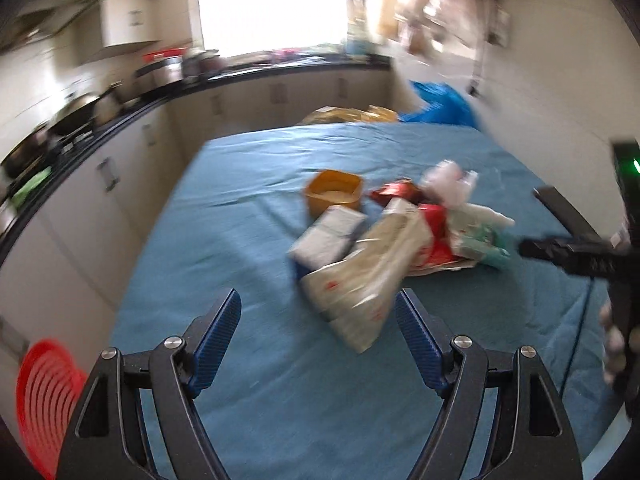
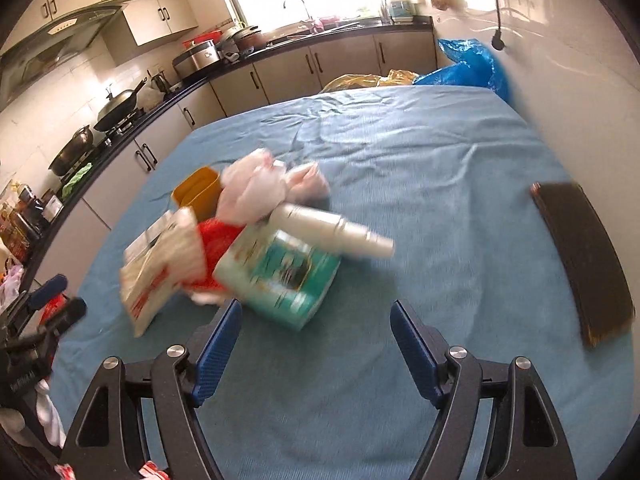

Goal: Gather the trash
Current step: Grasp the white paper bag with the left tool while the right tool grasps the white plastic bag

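A heap of trash lies on the blue-clothed table (image 1: 240,216). It holds a yellow cup (image 1: 334,192), a grey-white carton (image 1: 328,236), a cream packet with red marks (image 1: 360,284), a red wrapper (image 1: 436,240) and a teal box (image 2: 280,276). A white bottle (image 2: 332,232) and crumpled pale plastic (image 2: 260,184) rest on top. My left gripper (image 1: 318,300) is open just short of the cream packet, with nothing between its pads. My right gripper (image 2: 315,308) is open and empty, hovering just short of the teal box's near right side. Each gripper shows at the edge of the other's view.
A kitchen counter (image 2: 132,120) with pots and a wok runs along the left and back. A blue plastic bag (image 2: 468,64) and a yellow bag (image 2: 360,78) sit past the table's far edge. A dark brown flat object (image 2: 584,260) lies on the right. A red slatted plastic item (image 1: 44,392) stands low left.
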`<control>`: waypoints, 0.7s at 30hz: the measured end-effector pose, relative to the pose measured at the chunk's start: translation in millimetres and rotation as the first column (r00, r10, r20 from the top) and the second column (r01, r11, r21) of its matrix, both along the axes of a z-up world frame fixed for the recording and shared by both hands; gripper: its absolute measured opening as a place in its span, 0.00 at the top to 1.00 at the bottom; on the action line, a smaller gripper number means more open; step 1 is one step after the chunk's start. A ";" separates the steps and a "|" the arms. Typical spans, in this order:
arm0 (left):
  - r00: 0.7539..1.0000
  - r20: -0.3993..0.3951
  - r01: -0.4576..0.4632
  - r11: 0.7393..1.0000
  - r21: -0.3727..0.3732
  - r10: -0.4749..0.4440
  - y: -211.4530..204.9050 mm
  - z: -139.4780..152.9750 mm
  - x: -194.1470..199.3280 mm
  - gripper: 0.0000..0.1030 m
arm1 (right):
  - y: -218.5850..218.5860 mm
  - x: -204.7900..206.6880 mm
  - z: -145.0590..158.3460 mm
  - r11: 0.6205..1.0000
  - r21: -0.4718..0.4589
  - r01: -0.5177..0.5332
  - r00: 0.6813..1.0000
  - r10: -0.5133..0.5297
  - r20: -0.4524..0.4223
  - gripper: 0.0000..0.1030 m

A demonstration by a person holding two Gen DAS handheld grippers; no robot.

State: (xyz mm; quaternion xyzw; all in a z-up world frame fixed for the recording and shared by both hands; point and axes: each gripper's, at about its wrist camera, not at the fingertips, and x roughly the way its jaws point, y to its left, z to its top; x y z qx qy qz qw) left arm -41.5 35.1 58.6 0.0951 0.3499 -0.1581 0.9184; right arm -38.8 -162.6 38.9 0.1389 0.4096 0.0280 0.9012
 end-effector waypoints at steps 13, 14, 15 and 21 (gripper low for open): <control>0.985 -0.071 0.160 0.984 0.081 -0.155 -57.6 -29.9 48.7 0.24 | 21.7 80.6 6.1 0.996 0.039 -0.084 0.996 0.082 0.041 0.22; 0.983 -0.081 0.169 0.982 0.082 -0.162 -60.6 -33.2 51.0 0.24 | 24.8 85.2 4.0 0.996 0.034 -0.083 0.996 0.082 0.038 0.22; 0.985 -0.064 0.166 0.981 0.097 -0.161 -62.9 -34.1 51.2 0.24 | 27.7 88.6 1.8 0.996 0.028 -0.082 0.996 0.081 0.035 0.22; 0.980 -0.097 0.178 0.982 0.056 -0.172 -62.3 -29.3 47.5 0.85 | 35.5 89.4 0.2 0.995 0.015 -0.097 0.995 0.097 0.031 0.79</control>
